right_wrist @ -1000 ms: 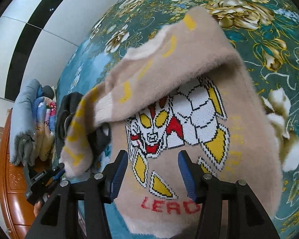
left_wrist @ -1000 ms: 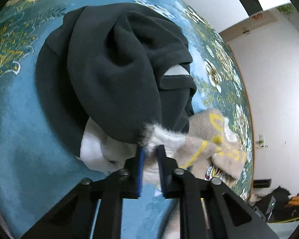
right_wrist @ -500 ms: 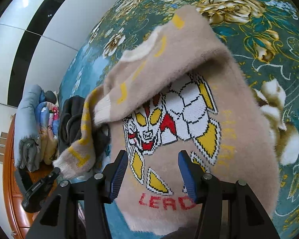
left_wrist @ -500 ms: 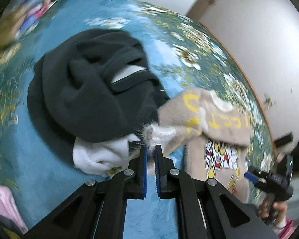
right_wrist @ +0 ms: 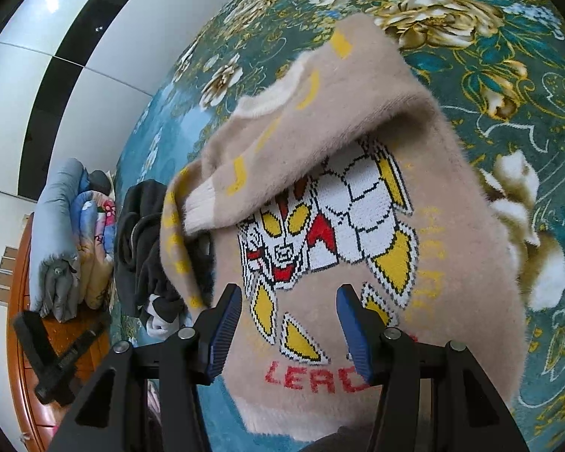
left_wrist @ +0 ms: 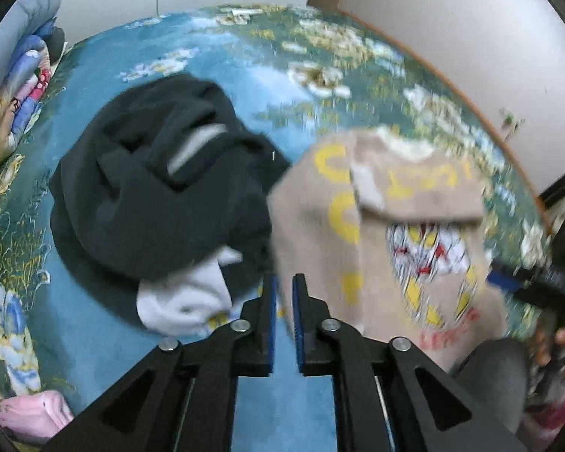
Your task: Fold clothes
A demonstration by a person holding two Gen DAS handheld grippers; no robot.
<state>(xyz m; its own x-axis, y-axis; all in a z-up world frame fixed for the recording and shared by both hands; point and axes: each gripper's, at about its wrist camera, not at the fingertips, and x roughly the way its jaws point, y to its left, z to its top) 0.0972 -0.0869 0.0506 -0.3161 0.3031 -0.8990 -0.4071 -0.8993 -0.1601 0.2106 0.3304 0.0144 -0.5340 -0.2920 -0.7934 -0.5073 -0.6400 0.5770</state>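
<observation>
The beige fuzzy sweater (right_wrist: 358, 173) lies spread on the blue-green floral bedspread (right_wrist: 508, 37), front side up, showing a knitted robot-hero face in white, red and yellow with red letters below it near the hem. One sleeve (right_wrist: 282, 150) is folded across the chest, its pale ribbed cuff ending over the left part of the picture. The other sleeve (right_wrist: 175, 241), marked with yellow shapes, runs down along the sweater's side edge, next to the dark clothes.

Just beside the sweater, touching or overlapping its sleeve edge, sits a heap of black clothing (left_wrist: 162, 196) with a white garment (left_wrist: 184, 297) poking out beneath it. Further off, at the bed's edge, is a rolled stack of quilts (right_wrist: 67, 233) in grey-blue and patterned fabric. A pink piece of cloth (left_wrist: 34, 414) lies at the lower corner of the left wrist view. A wooden bed frame (right_wrist: 22, 339) borders the bedspread.

The right gripper (right_wrist: 288, 331) hovers over the lower front of the sweater with its blue-padded jaws spread wide, nothing between them; the printed face and the letters lie between and just beyond its fingers. The left gripper (left_wrist: 283, 301) has its jaws drawn to a narrow gap; the sweater's side edge sits right at its tips, but the left wrist view is motion-blurred and I cannot tell whether any fabric is pinched. In that same view a hand (left_wrist: 561, 350) holding the other gripper shows at the far side of the sweater.
</observation>
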